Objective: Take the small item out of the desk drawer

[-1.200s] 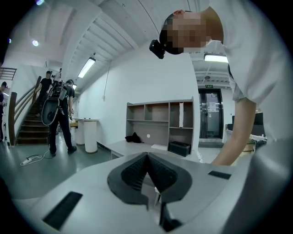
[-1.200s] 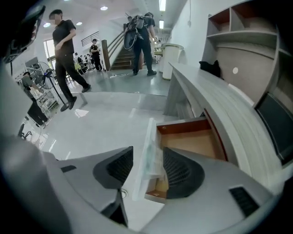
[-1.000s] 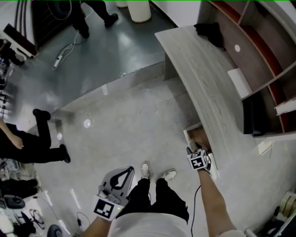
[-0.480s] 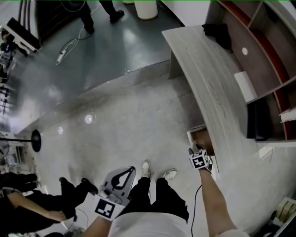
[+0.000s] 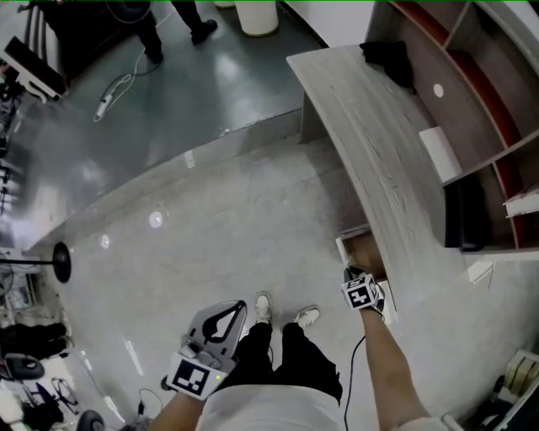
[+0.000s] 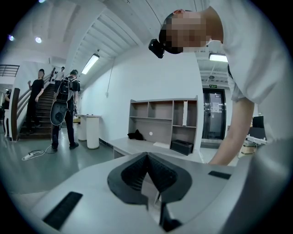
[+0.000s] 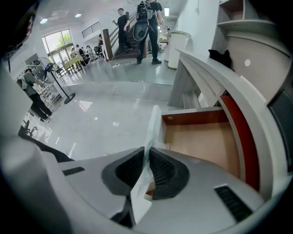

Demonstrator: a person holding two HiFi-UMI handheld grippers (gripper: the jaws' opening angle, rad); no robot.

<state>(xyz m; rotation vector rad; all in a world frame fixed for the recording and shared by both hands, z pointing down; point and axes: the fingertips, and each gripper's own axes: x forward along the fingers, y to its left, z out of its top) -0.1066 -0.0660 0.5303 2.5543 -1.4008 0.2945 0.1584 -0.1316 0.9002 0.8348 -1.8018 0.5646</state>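
- The thin white item (image 7: 152, 125) stands on edge between the jaws of the right gripper (image 7: 147, 151). Its upper end sticks out past the jaw tips and its lower end runs back towards the gripper body.
- The item is above the front edge of the drawer (image 7: 201, 141), over its near left corner and out of the tray. What the item is made of cannot be told.
- The drawer is pulled open, and the part of its pale wooden bottom that shows is bare.
- Directly above the drawer lies the long grey wood-grain desk (image 5: 379, 143). A dark bundle (image 5: 387, 55) sits on the desk's end farthest from the drawer.
- Beyond the drawer, behind the desktop, rises a shelf unit (image 5: 480, 101) with red-brown inner walls.
- The polished pale floor (image 5: 236, 219) spreads out from the drawer's open side. The person's shoes (image 5: 265, 307) stand on it near the drawer front.
- Far from the drawer, past the desk's end, stands a white bin (image 5: 255, 17), with people on a staircase (image 7: 119, 41) behind it.
- The right gripper's jaws are closing, and the pads press on the thin white item from both sides with almost no gap.
- The left gripper (image 6: 147, 155) is held well away from the drawer, across the person's legs. Its jaws are together at the tips with nothing between them.
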